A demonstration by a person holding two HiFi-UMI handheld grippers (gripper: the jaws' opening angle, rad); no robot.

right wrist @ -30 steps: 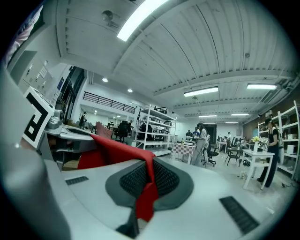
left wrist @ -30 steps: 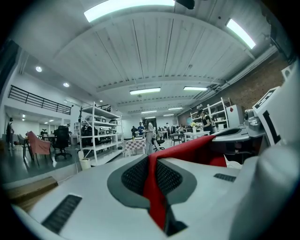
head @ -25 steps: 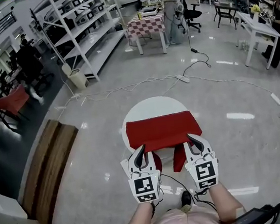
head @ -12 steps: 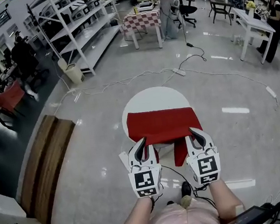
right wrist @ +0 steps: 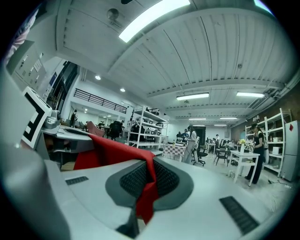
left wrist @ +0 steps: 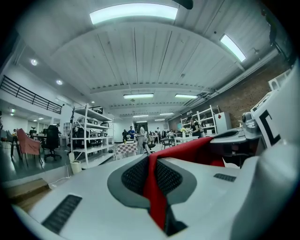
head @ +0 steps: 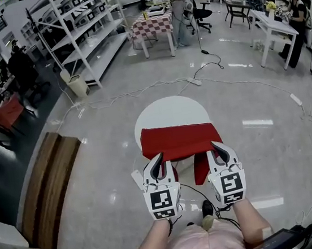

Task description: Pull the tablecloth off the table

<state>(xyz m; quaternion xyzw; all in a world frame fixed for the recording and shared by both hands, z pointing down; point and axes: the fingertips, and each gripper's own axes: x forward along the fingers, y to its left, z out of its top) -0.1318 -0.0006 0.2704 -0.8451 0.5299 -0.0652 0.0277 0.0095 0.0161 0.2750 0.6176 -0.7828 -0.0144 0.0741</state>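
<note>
A red tablecloth point(head: 180, 141) covers the near half of a small round white table point(head: 168, 112), and its near edge hangs off toward me. My left gripper point(head: 158, 162) is shut on the cloth's near left corner. In the left gripper view a red fold point(left wrist: 153, 187) is pinched between the grey pads. My right gripper point(head: 219, 150) is shut on the near right corner, and red cloth point(right wrist: 147, 187) is clamped between its pads too. A strip of cloth point(head: 200, 169) dangles below the table edge between the grippers.
A low wooden platform point(head: 50, 187) lies on the floor at the left. White shelving point(head: 84, 36) stands at the back left, a checkered table point(head: 154, 24) with people behind it. A cable point(head: 157, 92) runs over the floor beyond the round table. My feet point(head: 206, 214) are below the grippers.
The view has shifted back slightly, so more floor shows ahead. More of the white tabletop is bare at the far side. Both grippers keep their hold on the cloth.
</note>
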